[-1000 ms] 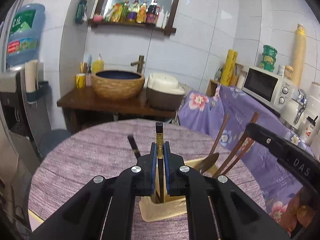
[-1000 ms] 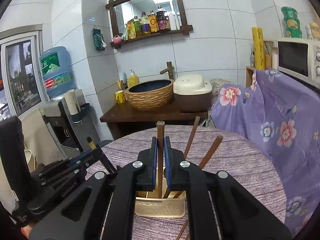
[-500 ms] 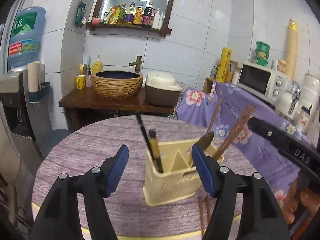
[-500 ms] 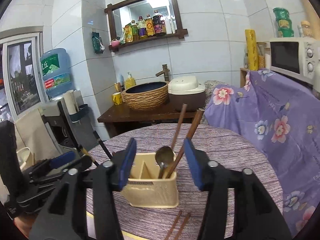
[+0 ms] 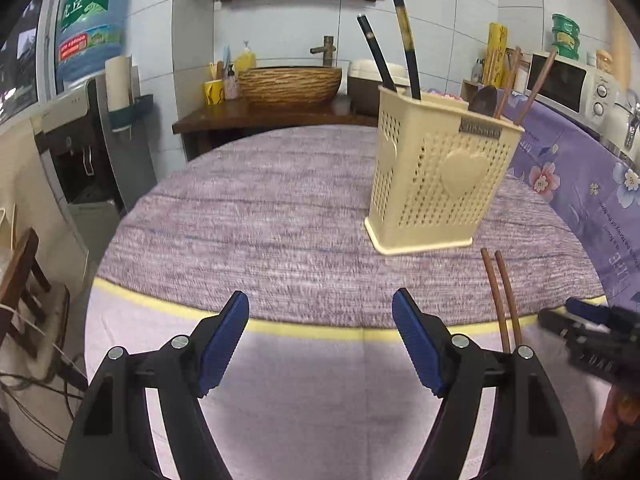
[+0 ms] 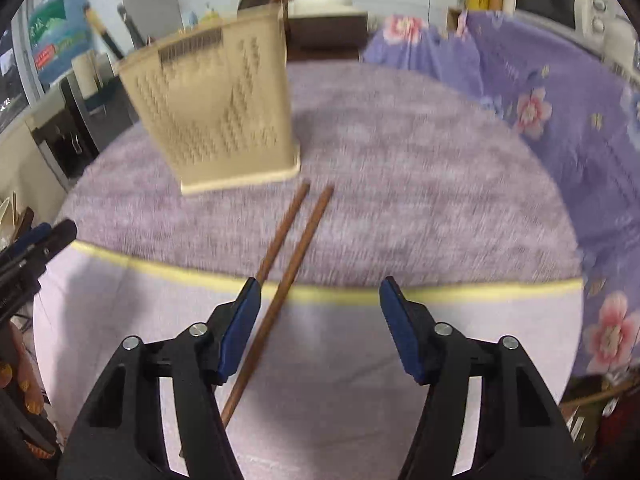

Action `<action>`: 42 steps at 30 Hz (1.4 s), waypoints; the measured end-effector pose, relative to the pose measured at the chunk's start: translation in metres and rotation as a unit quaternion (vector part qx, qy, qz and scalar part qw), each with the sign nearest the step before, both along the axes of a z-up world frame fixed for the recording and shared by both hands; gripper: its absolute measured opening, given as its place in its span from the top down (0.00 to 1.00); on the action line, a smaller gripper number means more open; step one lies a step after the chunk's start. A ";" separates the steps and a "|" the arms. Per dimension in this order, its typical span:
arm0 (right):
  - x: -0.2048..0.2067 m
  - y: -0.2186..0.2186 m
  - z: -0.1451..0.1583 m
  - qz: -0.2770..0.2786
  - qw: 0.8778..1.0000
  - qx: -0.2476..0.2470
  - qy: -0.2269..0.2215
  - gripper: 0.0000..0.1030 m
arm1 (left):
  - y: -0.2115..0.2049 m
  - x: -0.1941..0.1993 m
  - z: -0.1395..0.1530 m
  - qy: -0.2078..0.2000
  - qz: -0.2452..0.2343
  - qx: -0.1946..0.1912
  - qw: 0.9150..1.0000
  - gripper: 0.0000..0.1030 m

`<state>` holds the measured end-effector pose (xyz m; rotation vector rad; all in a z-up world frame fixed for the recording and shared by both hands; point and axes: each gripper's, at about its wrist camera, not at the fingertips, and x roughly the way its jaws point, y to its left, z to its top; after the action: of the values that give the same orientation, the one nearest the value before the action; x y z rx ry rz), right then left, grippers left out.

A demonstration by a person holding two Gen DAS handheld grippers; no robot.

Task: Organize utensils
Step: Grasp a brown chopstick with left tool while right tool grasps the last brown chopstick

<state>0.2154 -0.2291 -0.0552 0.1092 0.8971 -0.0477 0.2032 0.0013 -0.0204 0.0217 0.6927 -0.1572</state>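
Observation:
A cream perforated utensil holder (image 5: 436, 176) (image 6: 220, 108) stands on the round purple-clothed table (image 5: 256, 216). Two black chopsticks (image 5: 404, 48), a dark spoon (image 5: 482, 98) and brown chopsticks (image 5: 536, 84) stick out of it. A pair of brown chopsticks (image 5: 502, 300) (image 6: 288, 256) lies on the cloth in front of the holder, reaching past the yellow table edge. My left gripper (image 5: 320, 340) hangs low at the table's near edge, its jaws opening, nothing between them. My right gripper (image 6: 316, 320) hovers over the near ends of the lying chopsticks, jaws opening, pads touching nothing.
A floral purple cloth (image 5: 580, 184) covers the counter at right, with a microwave (image 5: 576, 84) on it. Behind the table are a wooden stand with a woven basin (image 5: 290, 84) and a water dispenser (image 5: 88, 92). A wooden chair (image 5: 20, 280) stands at left.
Both grippers let go of chopsticks into the holder, opened, and dropped down and back toward the table's near edge. The holder now looms above them.

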 end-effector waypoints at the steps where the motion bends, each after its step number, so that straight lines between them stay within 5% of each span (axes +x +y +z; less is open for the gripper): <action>1: -0.002 0.005 -0.005 0.002 1.000 0.003 0.010 0.47 | -0.003 -0.001 -0.003 0.004 -0.006 0.002 1.000 0.29; 10: -0.002 0.032 -0.023 0.006 0.999 -0.039 0.031 0.60 | -0.023 -0.016 -0.005 0.006 -0.031 0.000 0.999 0.29; 15: -0.006 0.031 -0.023 0.039 0.998 -0.038 0.031 0.87 | -0.031 -0.015 -0.010 0.021 -0.041 0.001 0.999 0.29; 20: -0.018 0.000 -0.020 0.030 0.999 -0.026 0.036 0.91 | -0.040 -0.015 -0.013 0.039 -0.059 -0.005 0.998 0.29; 29: -0.027 -0.042 -0.019 -0.002 1.000 0.014 0.024 0.87 | -0.095 -0.008 -0.020 0.085 -0.136 -0.014 0.987 0.29; 32: -0.028 -0.055 -0.014 -0.026 0.999 0.041 -0.001 0.75 | -0.121 -0.002 -0.025 0.091 -0.155 0.013 0.984 0.35; 42: -0.027 -0.086 -0.007 -0.084 0.995 0.045 -0.019 0.75 | -0.171 0.053 -0.047 0.124 -0.143 0.049 0.981 0.62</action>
<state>0.1886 -0.3155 -0.0618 0.2684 0.8502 -0.1623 0.2559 -0.1698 -0.0673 0.1994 0.9442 -0.4070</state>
